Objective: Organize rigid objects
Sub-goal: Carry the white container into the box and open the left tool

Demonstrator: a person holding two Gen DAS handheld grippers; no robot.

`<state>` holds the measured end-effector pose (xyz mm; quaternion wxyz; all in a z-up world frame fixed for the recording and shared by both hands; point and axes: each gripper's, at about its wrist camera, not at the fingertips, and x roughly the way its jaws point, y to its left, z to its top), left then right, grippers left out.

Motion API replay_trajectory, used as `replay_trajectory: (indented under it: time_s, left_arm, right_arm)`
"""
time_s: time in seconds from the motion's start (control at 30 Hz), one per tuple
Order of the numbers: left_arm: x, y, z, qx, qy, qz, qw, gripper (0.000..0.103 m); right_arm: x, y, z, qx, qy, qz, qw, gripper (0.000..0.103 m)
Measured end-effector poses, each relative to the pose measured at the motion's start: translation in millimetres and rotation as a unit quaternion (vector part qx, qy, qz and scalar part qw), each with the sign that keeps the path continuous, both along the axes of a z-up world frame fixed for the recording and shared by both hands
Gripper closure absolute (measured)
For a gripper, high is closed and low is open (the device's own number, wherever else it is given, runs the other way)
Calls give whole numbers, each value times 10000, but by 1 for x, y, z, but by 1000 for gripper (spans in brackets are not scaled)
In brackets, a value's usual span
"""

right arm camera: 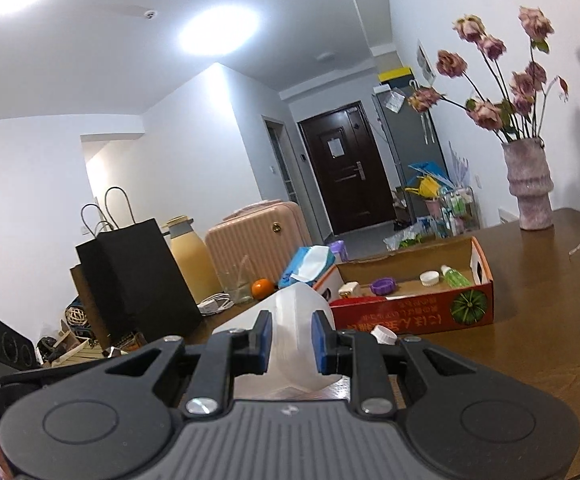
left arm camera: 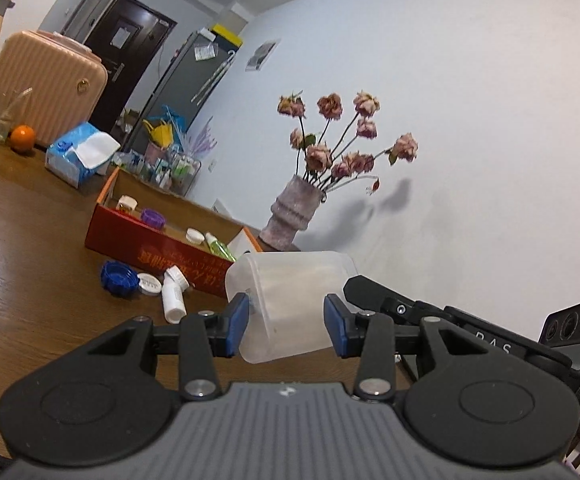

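Translucent plastic jug (left arm camera: 290,300) is clamped by both narrowed tongs, left (left arm camera: 286,326) and right (right arm camera: 292,338), probably for carrying to the red box (left arm camera: 162,248) at ten o'clock.

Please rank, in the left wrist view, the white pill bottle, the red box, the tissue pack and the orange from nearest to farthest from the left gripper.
From the left gripper:
1. White pill bottle, lying just ahead-left.
2. Red box, behind it.
3. Tissue pack, farther left.
4. Orange, far left, by the suitcase.

The red box's (left arm camera: 162,250) printed lettering is too small to read, and its wall hides the bottles' lower parts.
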<state>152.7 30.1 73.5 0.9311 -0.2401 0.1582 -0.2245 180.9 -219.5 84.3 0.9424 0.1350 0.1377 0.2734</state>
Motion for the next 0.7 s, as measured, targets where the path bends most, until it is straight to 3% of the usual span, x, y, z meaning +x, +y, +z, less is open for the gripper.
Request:
replay_trajectory:
  time_s: [0.27,0.7]
  left_arm:
    - [14,11,-4,-131,-113,14,9999,62]
    - [112,15,-6,-164,34,-56,9998,62]
  right_arm:
    - [9,12,5,-149,-121,38,9998,82]
    - [91,17,4,-156,100,-115,9998,82]
